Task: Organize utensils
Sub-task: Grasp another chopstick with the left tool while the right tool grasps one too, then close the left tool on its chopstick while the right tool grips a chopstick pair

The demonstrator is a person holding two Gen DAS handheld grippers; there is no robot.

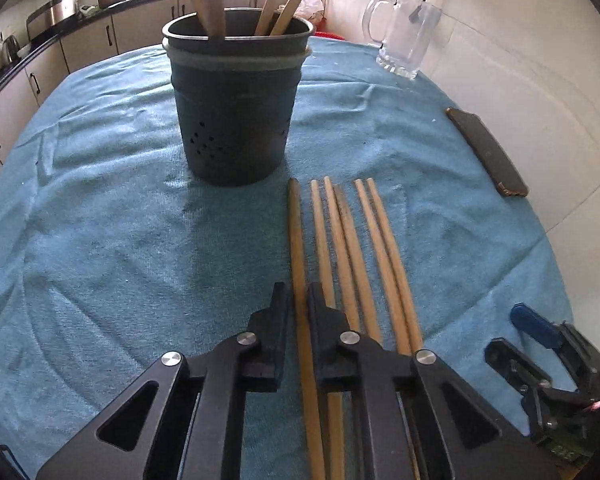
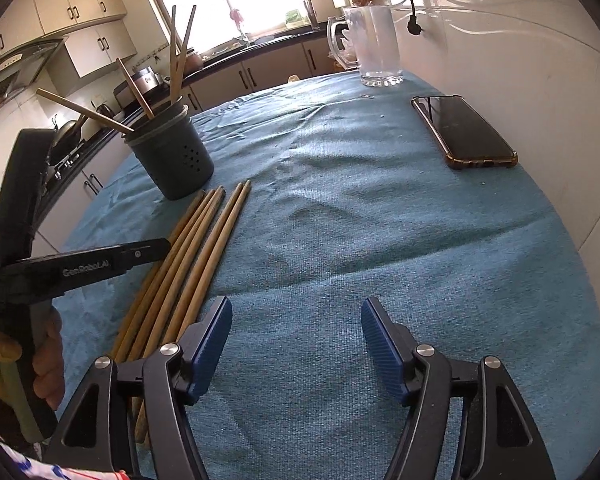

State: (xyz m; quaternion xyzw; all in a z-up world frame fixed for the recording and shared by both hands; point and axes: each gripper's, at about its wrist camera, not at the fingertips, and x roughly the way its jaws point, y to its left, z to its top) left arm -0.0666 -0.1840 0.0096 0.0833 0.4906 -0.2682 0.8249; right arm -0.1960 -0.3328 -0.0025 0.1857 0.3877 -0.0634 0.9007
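Several wooden chopsticks (image 1: 352, 248) lie side by side on the blue towel (image 1: 100, 220), in front of a dark utensil holder (image 1: 236, 108) that has several wooden sticks standing in it. My left gripper (image 1: 298, 300) is low over the row and closed around the leftmost chopstick (image 1: 296, 232). In the right wrist view the chopsticks (image 2: 196, 256) lie at left, next to the holder (image 2: 172, 156). My right gripper (image 2: 296, 320) is open and empty above the towel, right of the chopsticks. The left gripper's body (image 2: 80, 268) shows at the left edge there.
A phone (image 2: 464, 132) lies on the towel by the white wall at right. A glass mug (image 2: 376, 46) stands at the far edge. Kitchen counters and cabinets run behind the table. The right gripper (image 1: 540, 340) shows at lower right in the left wrist view.
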